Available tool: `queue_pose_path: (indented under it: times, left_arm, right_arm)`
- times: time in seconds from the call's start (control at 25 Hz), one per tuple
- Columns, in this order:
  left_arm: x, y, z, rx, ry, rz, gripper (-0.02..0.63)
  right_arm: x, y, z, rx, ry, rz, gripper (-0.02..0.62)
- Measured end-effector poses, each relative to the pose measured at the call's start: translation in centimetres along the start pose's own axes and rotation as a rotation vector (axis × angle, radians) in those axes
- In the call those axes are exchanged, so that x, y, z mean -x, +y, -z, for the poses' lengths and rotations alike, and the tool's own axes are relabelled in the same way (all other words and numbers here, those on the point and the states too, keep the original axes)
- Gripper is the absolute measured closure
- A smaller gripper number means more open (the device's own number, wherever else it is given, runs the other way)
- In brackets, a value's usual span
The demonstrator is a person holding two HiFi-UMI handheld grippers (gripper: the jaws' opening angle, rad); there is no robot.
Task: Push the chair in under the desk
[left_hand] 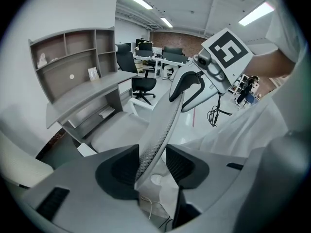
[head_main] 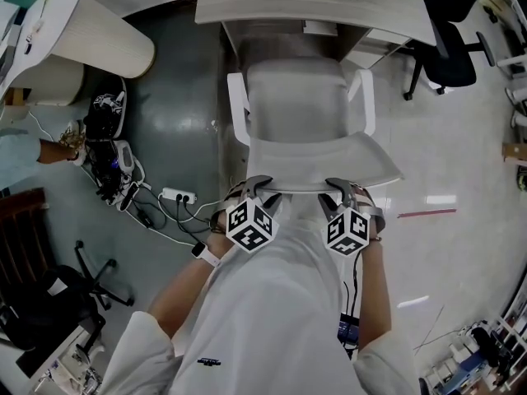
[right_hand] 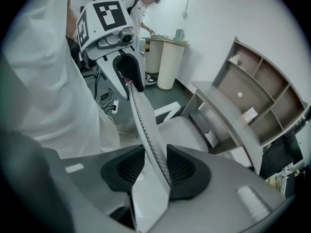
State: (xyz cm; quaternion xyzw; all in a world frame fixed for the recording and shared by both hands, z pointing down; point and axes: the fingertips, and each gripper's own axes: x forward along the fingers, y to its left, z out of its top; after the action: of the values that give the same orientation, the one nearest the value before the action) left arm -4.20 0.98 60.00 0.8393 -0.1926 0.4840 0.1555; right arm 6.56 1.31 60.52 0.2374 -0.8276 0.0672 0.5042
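Right up close, the left gripper [left_hand: 146, 166] has its jaws closed on the top edge of the chair's backrest [head_main: 325, 167]. The mesh rim runs straight up between the dark pads, so the jaws are only as far apart as that edge is thick. Same deal with the right gripper [right_hand: 155, 169]: its jaws are clamped on the same rim, further along towards the backrest's right end. From the head view the two sit side by side on the near edge of the backrest, marker cubes pointing back at the person's white shirt [head_main: 280, 319].

Going outward, the white chair [head_main: 300, 113] stands on the grey floor [head_main: 461, 163] facing the counter [head_main: 313, 2]. Its seat front is just at the counter's near edge, while the armrests and backrest are out in the open. A shelf unit [left_hand: 73, 57] sits along the counter's back edge.

On the floor to the left of the chair there's a white power strip [head_main: 179, 196] with a tangle of cables. A black office chair [head_main: 449, 52] is parked past the counter's right end, and a short red line [head_main: 426, 213] is on the floor to the right of the grippers.
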Motion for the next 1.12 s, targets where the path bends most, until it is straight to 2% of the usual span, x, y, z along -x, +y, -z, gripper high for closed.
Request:
queue_pose_path:
  times: [0.2, 0.48, 0.68, 1.12]
  left_arm:
    - [-0.2, 1.6, -0.5, 0.000, -0.015, -0.016, 0.431]
    - [-0.7, 4.1, -1.7, 0.009, -0.024, -0.033, 0.426]
    - [-1.2, 5.8, -2.7, 0.017, -0.020, -0.044, 0.425]
    - [-1.9, 9.0, -4.4, 0.045, -0.069, -0.071, 0.419]
  right_arm:
    - [-0.7, -1.3, -0.8, -0.005, -0.002, -0.008, 0.443]
    - [-1.5, -3.8, -1.9, -0.014, -0.033, 0.025, 0.439]
    - [-2.1, -5.7, -2.4, 0.003, -0.043, 0.039, 0.437]
    - [-3.4, -9.1, -3.8, 0.031, -0.061, 0.028, 0.436]
